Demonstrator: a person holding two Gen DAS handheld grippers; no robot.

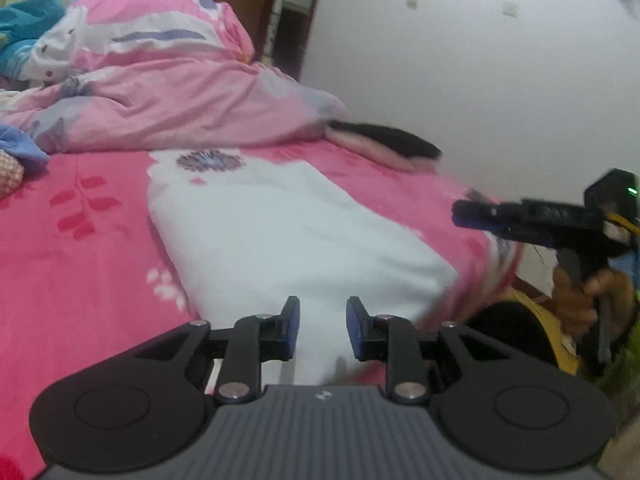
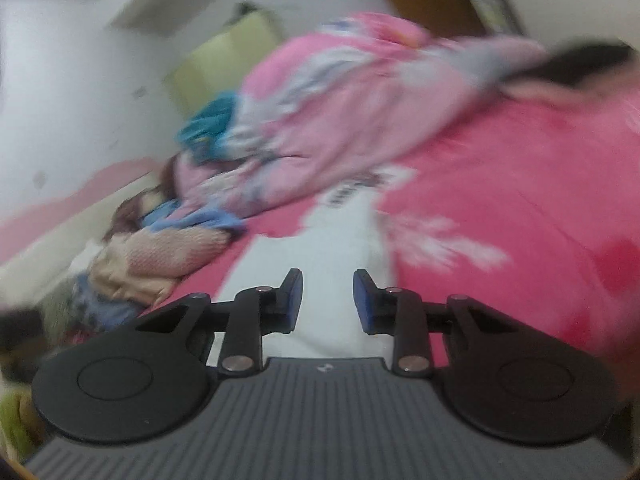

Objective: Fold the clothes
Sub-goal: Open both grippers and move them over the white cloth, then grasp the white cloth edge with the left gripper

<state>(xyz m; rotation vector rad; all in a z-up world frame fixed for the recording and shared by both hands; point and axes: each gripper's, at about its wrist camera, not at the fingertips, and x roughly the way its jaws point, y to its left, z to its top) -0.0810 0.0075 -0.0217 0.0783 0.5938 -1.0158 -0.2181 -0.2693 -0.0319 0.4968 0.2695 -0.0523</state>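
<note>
1. While the white garment [image 1: 296, 240] lies folded flat on the pink bedsheet [image 1: 72, 248], both tools stand clear of it.
2. Left gripper [image 1: 322, 330]: jaws parted, nothing between them.
3. Right gripper [image 2: 328, 300]: likewise released, apparently because the fold is set.
4. Rumpled quilt [image 1: 160, 92] lies pushed back, leaving working room.

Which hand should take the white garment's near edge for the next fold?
Left, probably. The left gripper hangs open right over the white garment with its near edge below; the right gripper is off past its side.
</note>
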